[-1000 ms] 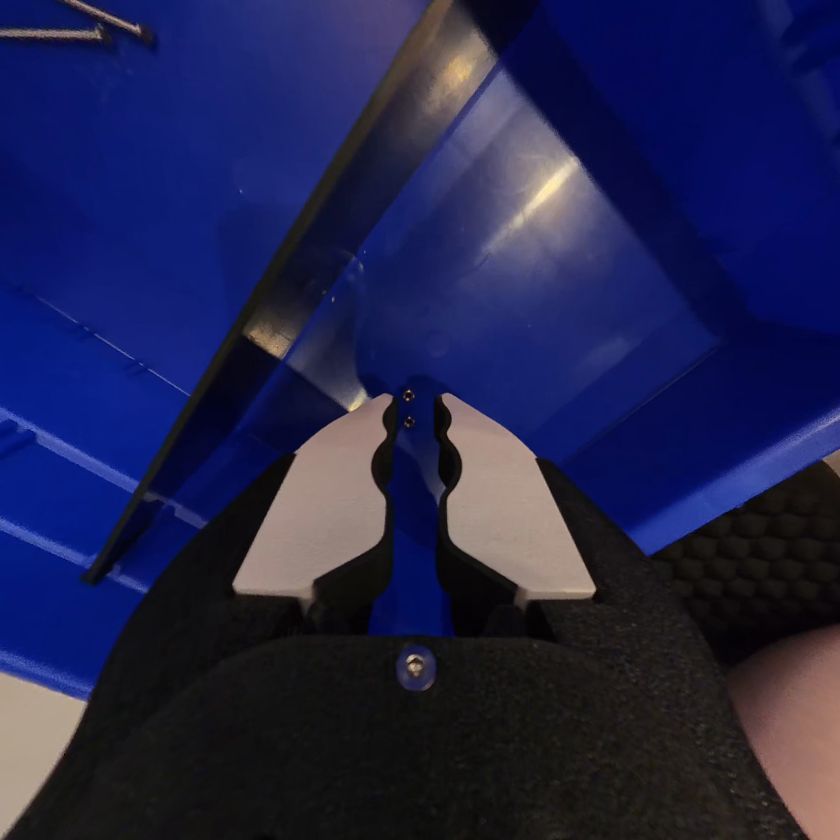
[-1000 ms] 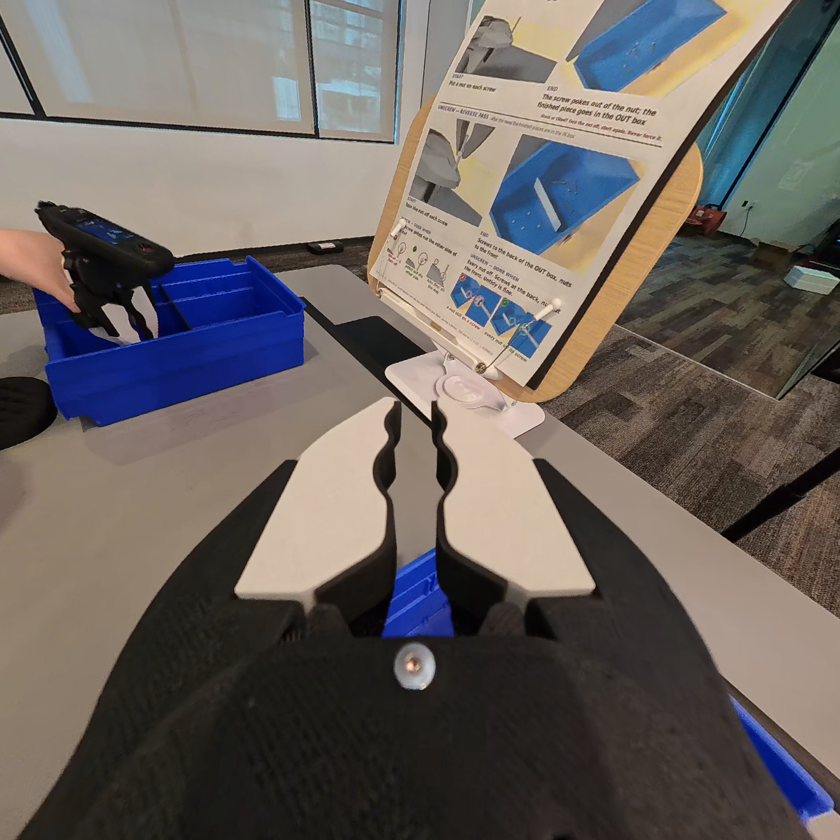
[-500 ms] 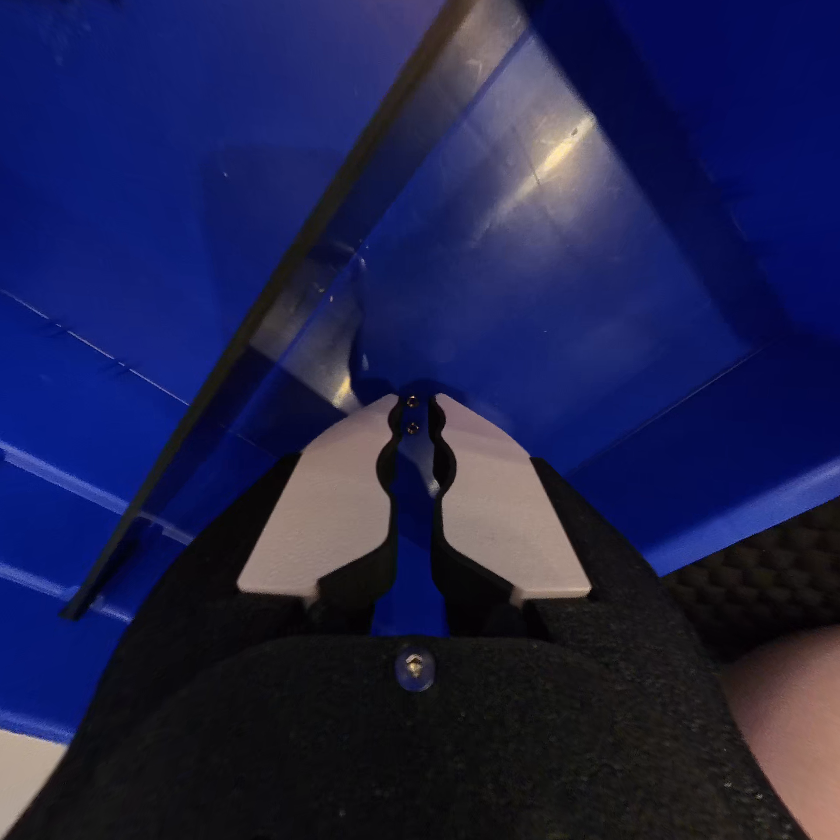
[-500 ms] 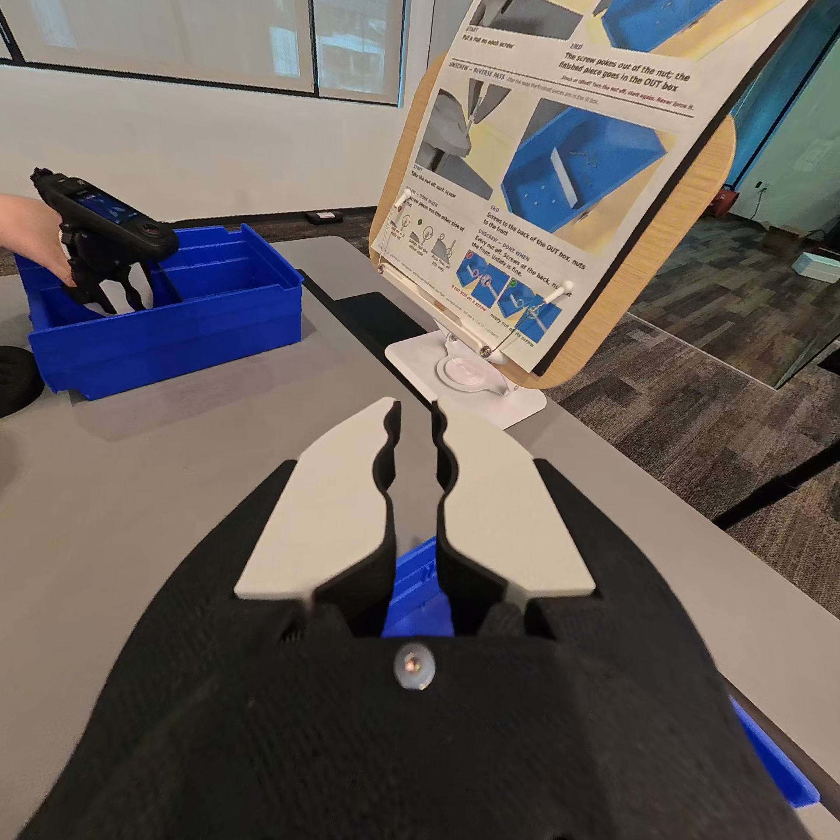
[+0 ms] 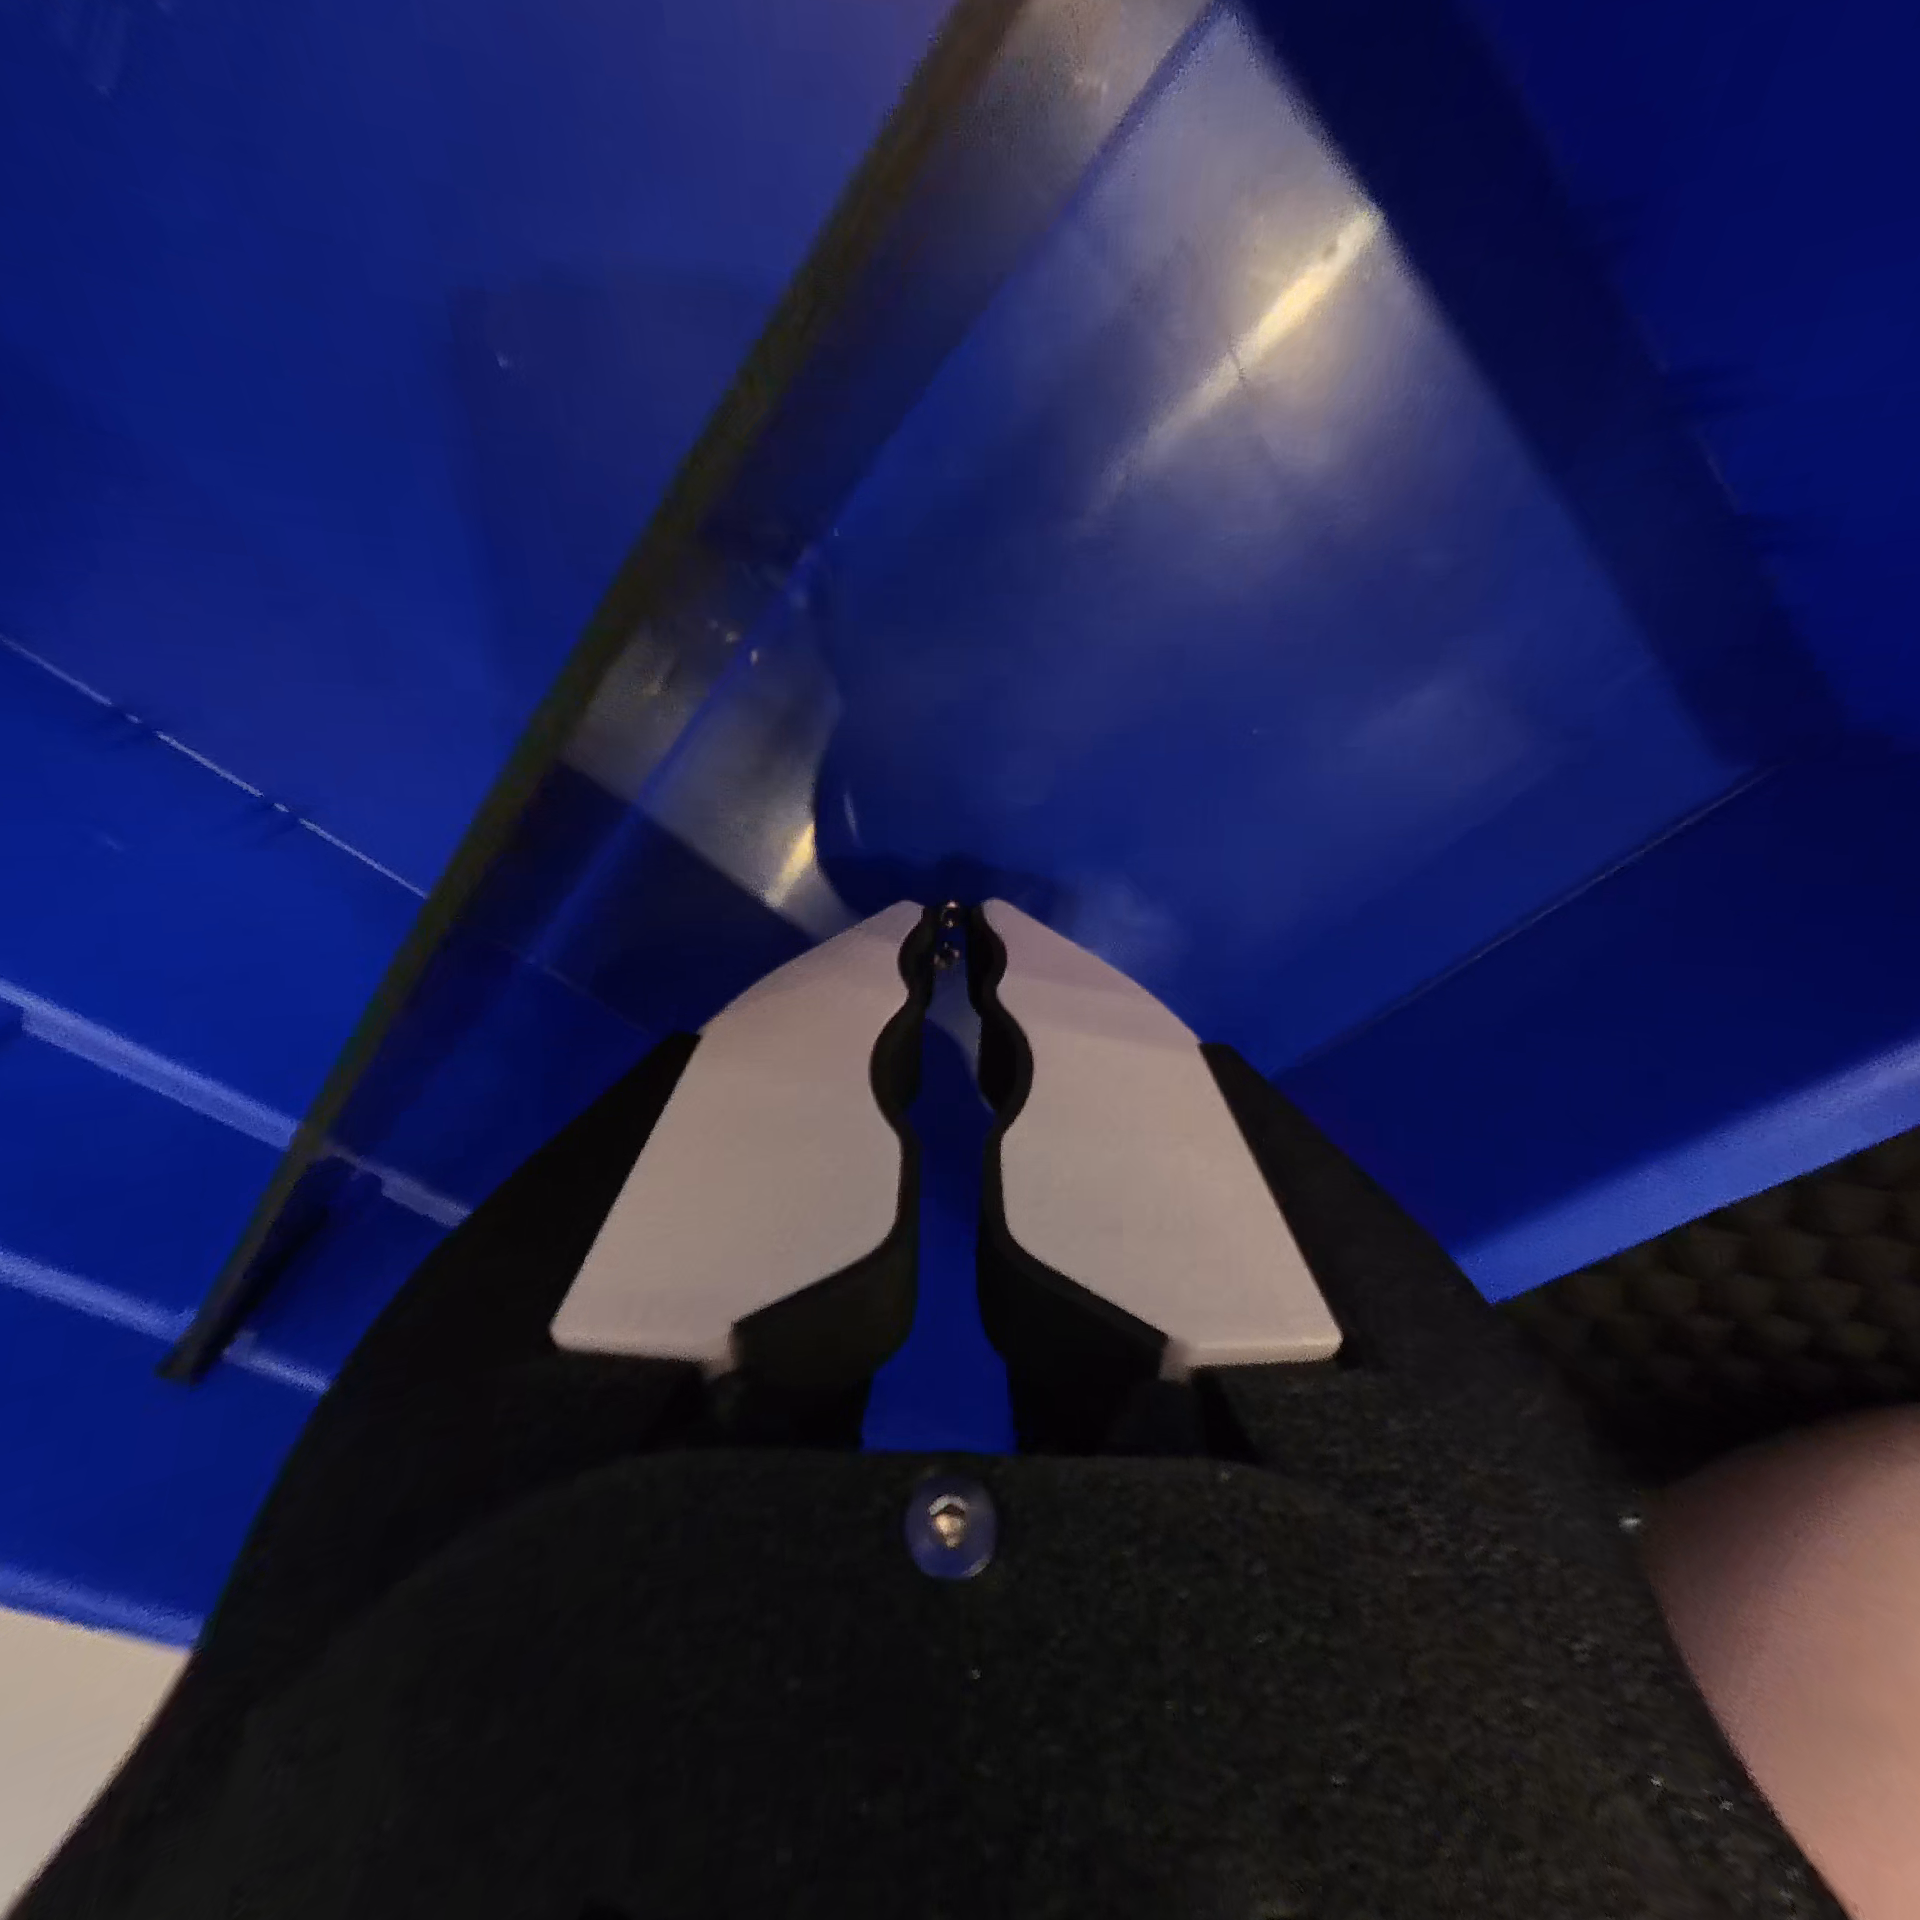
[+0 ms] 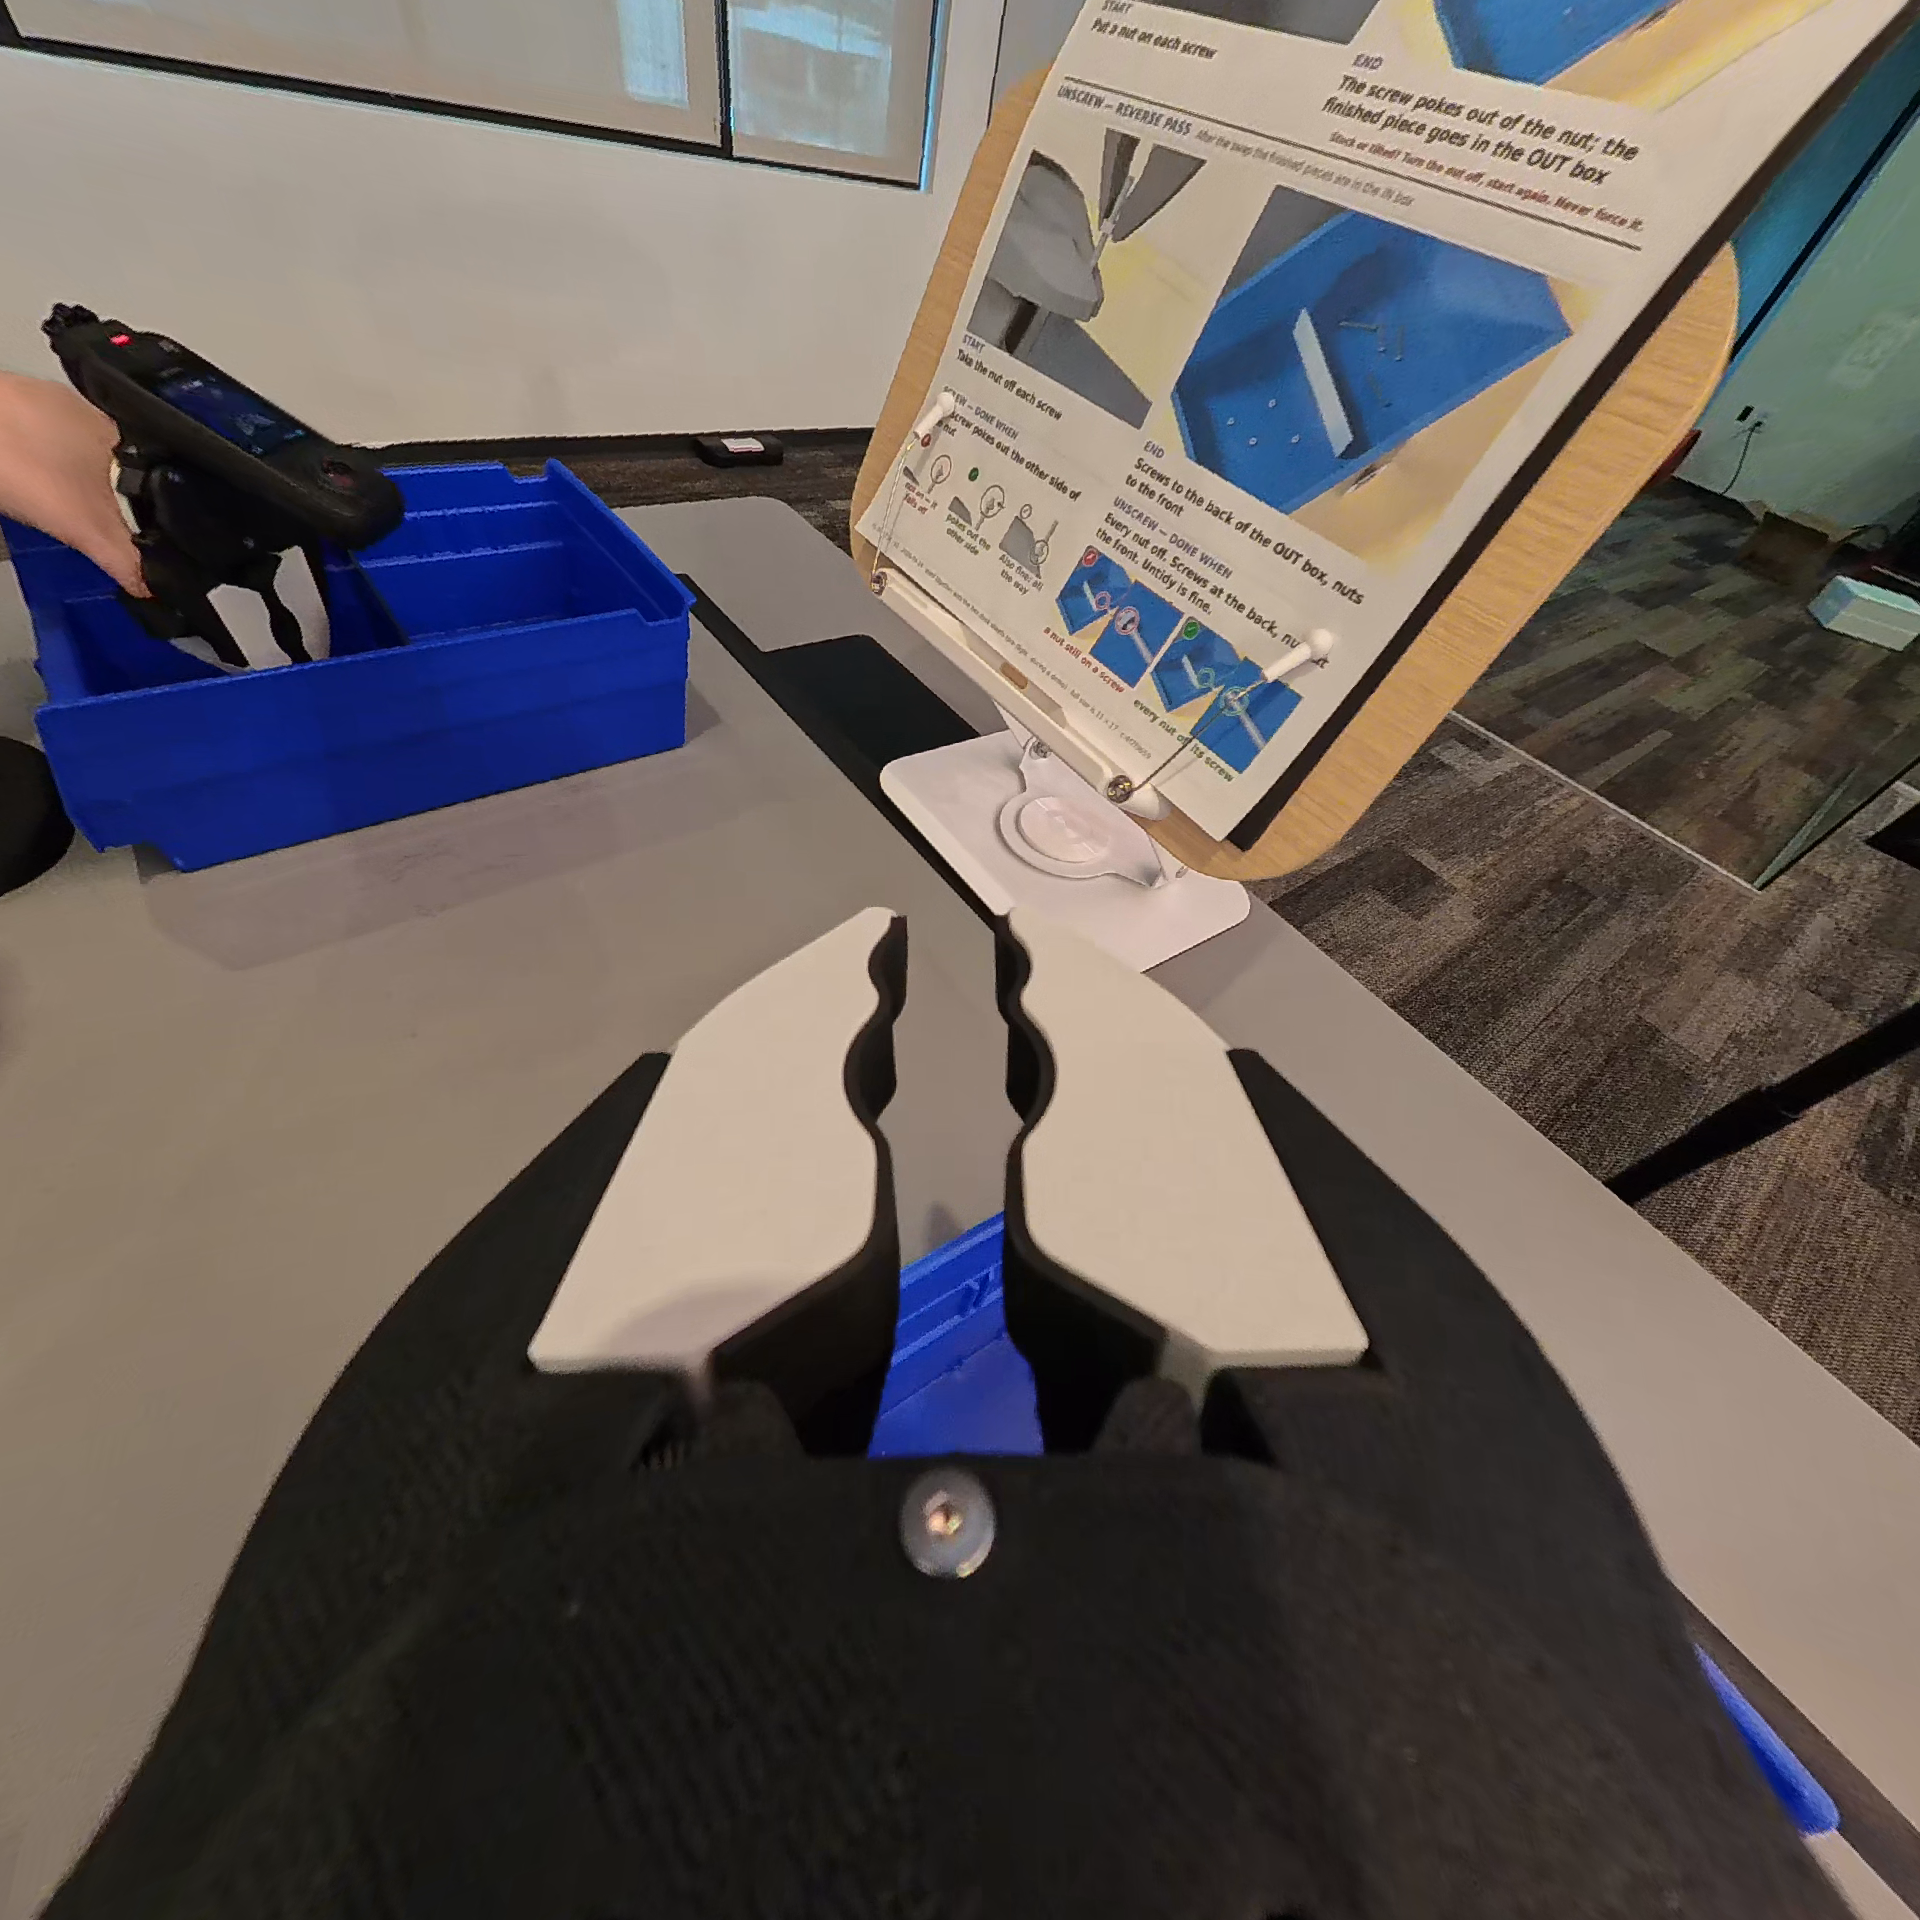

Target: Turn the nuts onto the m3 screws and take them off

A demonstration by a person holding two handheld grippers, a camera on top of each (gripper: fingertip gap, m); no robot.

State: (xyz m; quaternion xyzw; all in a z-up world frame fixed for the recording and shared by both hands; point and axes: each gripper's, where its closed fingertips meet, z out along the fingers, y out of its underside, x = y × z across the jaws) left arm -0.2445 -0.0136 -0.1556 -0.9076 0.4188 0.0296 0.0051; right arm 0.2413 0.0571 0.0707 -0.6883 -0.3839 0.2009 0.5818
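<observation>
My left gripper [image 5: 948, 920] reaches down into the front compartment of a blue bin [image 5: 1351, 520]. Its fingertips are closed to a narrow gap around two tiny metal nuts [image 5: 948, 935], one just above the other, at the bin floor. From the right wrist view the same gripper [image 6: 260, 634] is tipped into that bin [image 6: 416, 727], held by a hand [image 6: 52, 468]. My right gripper [image 6: 948, 935] hangs over the grey table [image 6: 364, 1039], slightly open and empty. No screws are in view now.
A dark divider [image 5: 665, 644] splits the bin to the left of my left fingers. A second blue bin [image 6: 951, 1340] lies under my right gripper. An instruction sheet on a wooden stand [image 6: 1299, 416] stands at the table's right edge. A black foam pad [image 5: 1714, 1278] lies beside the first bin. There is about 55 centimetres between the tips of the two grippers.
My left fingers have closed in around the two small nuts and moved lower into the bin. My right gripper has tilted a little and stays open.
</observation>
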